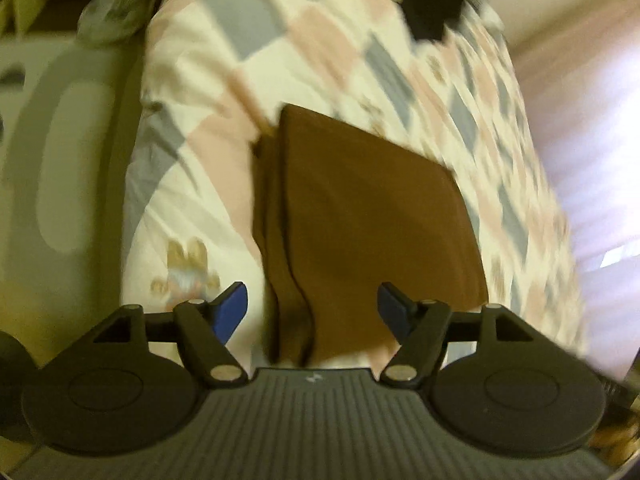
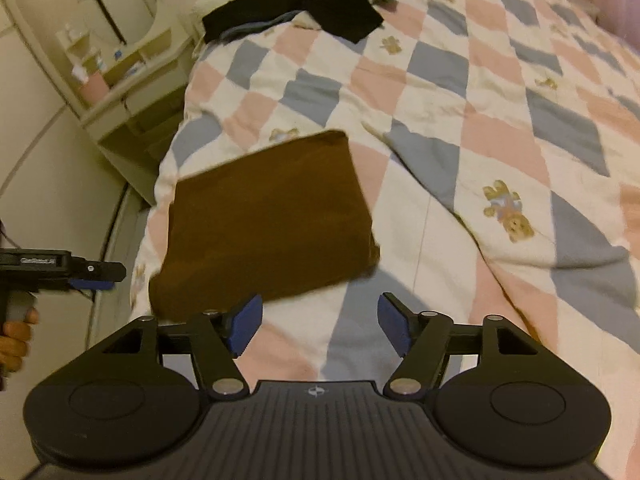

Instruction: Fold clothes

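A brown garment [image 1: 360, 216] [image 2: 264, 224] lies folded into a flat rectangle on the checked quilt [image 2: 460, 120] near the bed's left edge. My left gripper [image 1: 312, 312] hovers over the garment's near edge, open, with the cloth below the blue pads and not pinched. My right gripper [image 2: 320, 330] stands open just in front of the garment's near right corner, over bare quilt, nothing between its fingers. The left gripper [image 2: 92, 276] also shows at the left edge of the right wrist view, held by a hand [image 2: 16, 336].
Dark clothes [image 2: 320, 4] [image 1: 432, 4] lie in a heap at the far end of the bed. A pale dresser with a round mirror [image 2: 120, 52] stands beside the bed on the left. The quilt [image 1: 320, 40] spreads wide to the right.
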{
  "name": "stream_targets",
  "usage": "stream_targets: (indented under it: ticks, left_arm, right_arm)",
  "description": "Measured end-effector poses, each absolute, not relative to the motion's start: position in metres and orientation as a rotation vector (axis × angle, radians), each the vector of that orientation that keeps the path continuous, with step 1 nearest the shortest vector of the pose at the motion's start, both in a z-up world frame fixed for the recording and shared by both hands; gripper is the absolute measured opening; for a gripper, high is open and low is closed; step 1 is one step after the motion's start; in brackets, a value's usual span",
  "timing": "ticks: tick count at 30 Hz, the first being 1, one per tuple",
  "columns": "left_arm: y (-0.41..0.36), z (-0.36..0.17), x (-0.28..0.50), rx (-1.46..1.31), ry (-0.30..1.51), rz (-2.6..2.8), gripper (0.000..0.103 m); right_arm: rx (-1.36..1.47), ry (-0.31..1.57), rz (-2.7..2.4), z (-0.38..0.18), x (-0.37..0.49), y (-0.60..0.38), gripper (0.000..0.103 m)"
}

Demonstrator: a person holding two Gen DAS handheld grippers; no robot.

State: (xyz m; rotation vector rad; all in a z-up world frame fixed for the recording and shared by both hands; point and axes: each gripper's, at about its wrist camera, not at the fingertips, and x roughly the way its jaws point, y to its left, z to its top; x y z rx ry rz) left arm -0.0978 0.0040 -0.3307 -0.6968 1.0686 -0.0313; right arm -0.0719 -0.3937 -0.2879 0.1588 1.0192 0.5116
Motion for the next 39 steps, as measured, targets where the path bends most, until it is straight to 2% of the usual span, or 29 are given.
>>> stream_targets:
  ticks: [6,10,11,12,17,19,21,24,26,27,30,31,34,35,39]
  left_arm:
    - [0.019,-0.391,-0.058,-0.797,1.101,-0.056,0.072]
    - [0.016,-0.410,-0.049,-0.894,1.086,-0.144,0.075]
    - [0.012,-0.407,-0.045,-0.890,1.084,-0.177,0.074]
    - [0.008,-0.404,-0.042,-0.884,1.082,-0.211,0.068]
    - [0.009,-0.402,-0.033,-0.881,1.072,-0.276,0.066]
    - [0.029,-0.423,-0.030,-1.010,1.084,-0.223,0.048]
    - [0.043,-0.433,-0.025,-1.142,1.069,-0.250,0.047]
    - [0.027,-0.422,-0.015,-0.950,1.100,-0.348,0.047]
    - [0.020,-0.424,-0.013,-0.897,1.118,-0.371,0.047]
    - [0.025,-0.434,-0.010,-0.956,1.122,-0.366,0.048]
    - [0.032,-0.447,-0.005,-1.050,1.115,-0.372,0.038]
    - [0.030,-0.444,-0.003,-1.024,1.114,-0.381,0.033]
    - [0.028,-0.424,0.001,-0.946,1.119,-0.420,0.028]
    - [0.027,-0.418,0.002,-0.920,1.127,-0.431,0.028]
    - [0.016,-0.401,0.007,-0.859,1.153,-0.504,0.026]
  right_arm:
    - [0.239,1.045,0.549,-0.319,0.013,-0.384,0.072]
    - [0.312,1.110,0.587,-0.346,0.064,-0.377,0.072]
    - [0.328,1.128,0.597,-0.353,0.073,-0.377,0.072]
    - [0.343,1.144,0.606,-0.359,0.082,-0.376,0.072]
    - [0.414,1.242,0.655,-0.388,0.115,-0.375,0.072]
    - [0.475,1.288,0.711,-0.401,0.124,-0.374,0.075]
    - [0.510,1.332,0.746,-0.411,0.132,-0.373,0.079]
    - [0.544,1.388,0.796,-0.423,0.143,-0.372,0.080]
    - [0.577,1.428,0.837,-0.432,0.149,-0.369,0.080]
    - [0.586,1.454,0.856,-0.438,0.152,-0.365,0.080]
    - [0.608,1.495,0.875,-0.451,0.154,-0.351,0.069]
    - [0.606,1.498,0.881,-0.453,0.153,-0.347,0.057]
    - [0.604,1.485,0.845,-0.442,0.143,-0.344,0.038]
    - [0.620,1.470,0.829,-0.432,0.134,-0.349,0.034]
    - [0.673,1.424,0.766,-0.400,0.093,-0.371,0.033]
